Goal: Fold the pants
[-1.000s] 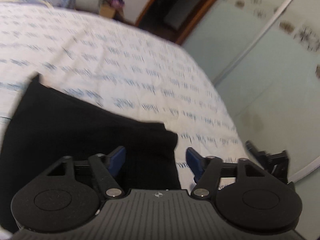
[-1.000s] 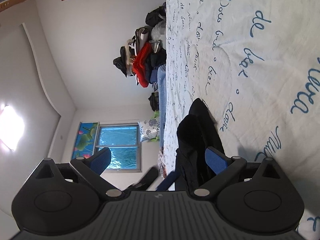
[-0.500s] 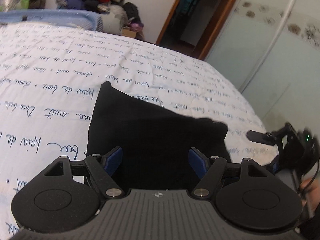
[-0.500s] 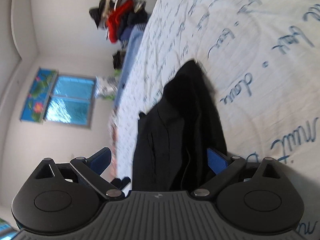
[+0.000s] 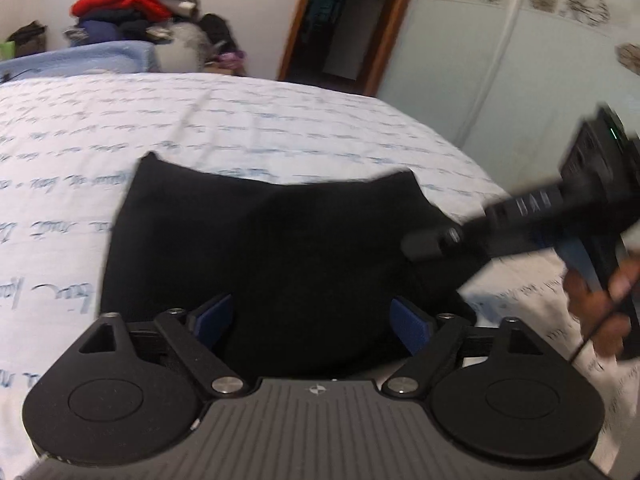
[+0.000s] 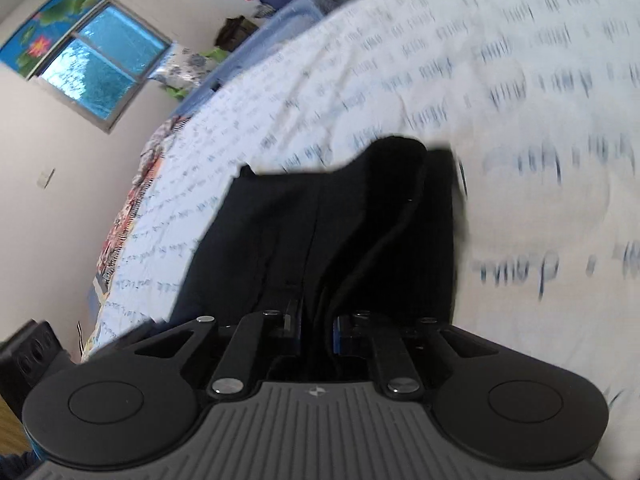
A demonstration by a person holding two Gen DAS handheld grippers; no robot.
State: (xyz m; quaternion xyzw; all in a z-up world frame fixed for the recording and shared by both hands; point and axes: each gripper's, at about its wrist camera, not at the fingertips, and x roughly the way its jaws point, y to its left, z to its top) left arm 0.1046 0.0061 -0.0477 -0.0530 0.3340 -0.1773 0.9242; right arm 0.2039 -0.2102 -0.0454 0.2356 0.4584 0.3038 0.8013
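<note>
The black pants [image 5: 272,248] lie folded on the white bed sheet with blue script [image 5: 280,120]. My left gripper [image 5: 312,320] is open, its blue pads [image 5: 212,316] on either side of the near edge of the pants. My right gripper [image 6: 316,336] is shut on a fold of the pants [image 6: 320,232] at their near edge. The right gripper also shows in the left wrist view [image 5: 520,220], at the right edge of the pants, blurred.
A pile of clothes [image 5: 128,12] sits beyond the bed's far side. A doorway [image 5: 344,20] and pale wardrobe doors [image 5: 520,60] stand to the right. A window [image 6: 100,64] is on the far wall in the right wrist view.
My right gripper has closed on the edge of the pants; it was open before. My left gripper has swung to face the pants squarely and stays open.
</note>
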